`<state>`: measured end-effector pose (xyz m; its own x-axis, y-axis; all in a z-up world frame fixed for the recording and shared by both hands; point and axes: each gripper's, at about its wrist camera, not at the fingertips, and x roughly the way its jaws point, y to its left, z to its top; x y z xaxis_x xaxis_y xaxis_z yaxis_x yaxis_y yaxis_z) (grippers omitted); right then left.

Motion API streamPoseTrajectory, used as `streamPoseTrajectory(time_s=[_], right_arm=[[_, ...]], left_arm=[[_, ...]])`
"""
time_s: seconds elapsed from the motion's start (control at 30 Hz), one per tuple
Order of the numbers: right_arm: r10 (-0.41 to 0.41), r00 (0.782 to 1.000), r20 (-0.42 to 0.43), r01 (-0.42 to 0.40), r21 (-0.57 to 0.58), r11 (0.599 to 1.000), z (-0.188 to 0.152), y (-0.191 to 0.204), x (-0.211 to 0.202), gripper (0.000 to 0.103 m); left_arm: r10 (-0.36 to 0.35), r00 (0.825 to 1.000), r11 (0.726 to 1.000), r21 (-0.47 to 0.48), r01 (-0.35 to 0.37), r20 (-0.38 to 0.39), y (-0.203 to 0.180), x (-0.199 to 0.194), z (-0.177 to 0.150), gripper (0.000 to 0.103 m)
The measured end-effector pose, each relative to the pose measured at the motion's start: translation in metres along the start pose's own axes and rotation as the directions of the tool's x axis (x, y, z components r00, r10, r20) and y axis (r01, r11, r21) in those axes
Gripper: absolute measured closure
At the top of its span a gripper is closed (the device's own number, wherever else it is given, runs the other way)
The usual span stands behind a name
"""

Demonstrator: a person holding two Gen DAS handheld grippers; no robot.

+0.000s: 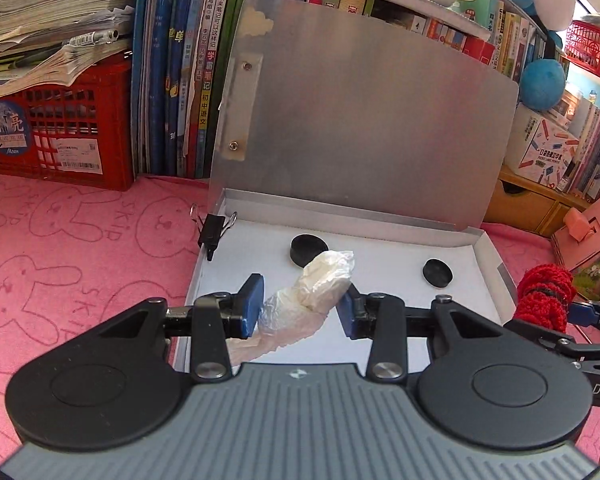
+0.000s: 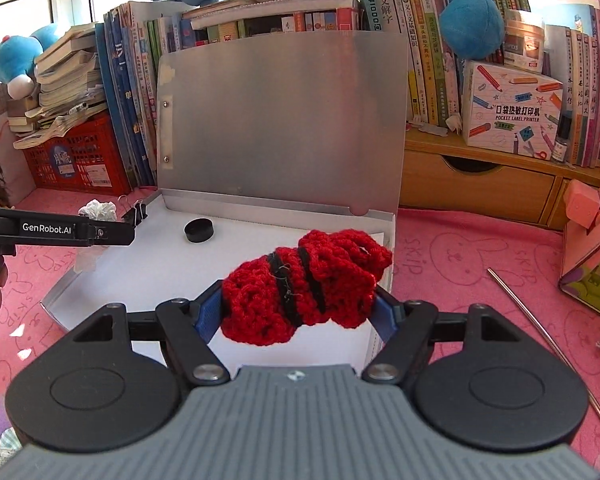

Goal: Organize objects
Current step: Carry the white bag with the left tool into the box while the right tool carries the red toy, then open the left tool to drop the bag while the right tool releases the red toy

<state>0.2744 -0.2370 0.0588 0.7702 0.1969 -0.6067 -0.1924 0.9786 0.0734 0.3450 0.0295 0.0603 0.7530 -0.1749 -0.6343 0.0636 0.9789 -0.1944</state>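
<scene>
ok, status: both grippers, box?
Left gripper shut on plastic wad. Right gripper shut on red knit. Box open; two black caps and clip inside.

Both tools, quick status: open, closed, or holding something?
Left tool: closed on a crumpled clear plastic bag, above the open metal box.
Right tool: closed on a red crocheted bundle with black bands.

You are seeing "GenRobot.AI" showing in white on the black left gripper. The white box on the wooden shelf is reading "POCKET LABEL PRINTER". The pink cloth is carrying "SKIP" beside its rabbit outlines. The round sticker on the red crate is reading "Moon".
</scene>
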Motion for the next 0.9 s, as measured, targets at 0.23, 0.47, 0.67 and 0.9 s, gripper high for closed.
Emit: streamPoseTrajectory(time_s=[0.23,0.47,0.67,0.9], right_arm=[[0.006,1.000,-0.025,-0.006,0.009,1.000,0.004,-0.007,0.037,0.028],[0.007,0.999,-0.050,-0.008,-0.010,1.000,0.000,-0.008,0.054,0.027],[0.008,0.998,-0.064,-0.009,-0.011,1.000,-0.004,-0.009,0.060,0.025],[0.015,0.998,-0.059,-0.015,-0.004,1.000,-0.004,-0.007,0.058,0.015]], left_arm=[[0.026,0.999,0.999,0.033,-0.025,-0.029,-0.001,0.032,-0.003,0.058],[0.042,0.998,0.998,0.050,-0.040,-0.045,-0.003,0.050,-0.006,0.058],[0.052,0.997,0.997,0.054,-0.049,-0.056,-0.004,0.057,-0.009,0.058],[0.055,0.997,0.996,0.077,-0.050,-0.055,-0.010,0.053,-0.011,0.051]])
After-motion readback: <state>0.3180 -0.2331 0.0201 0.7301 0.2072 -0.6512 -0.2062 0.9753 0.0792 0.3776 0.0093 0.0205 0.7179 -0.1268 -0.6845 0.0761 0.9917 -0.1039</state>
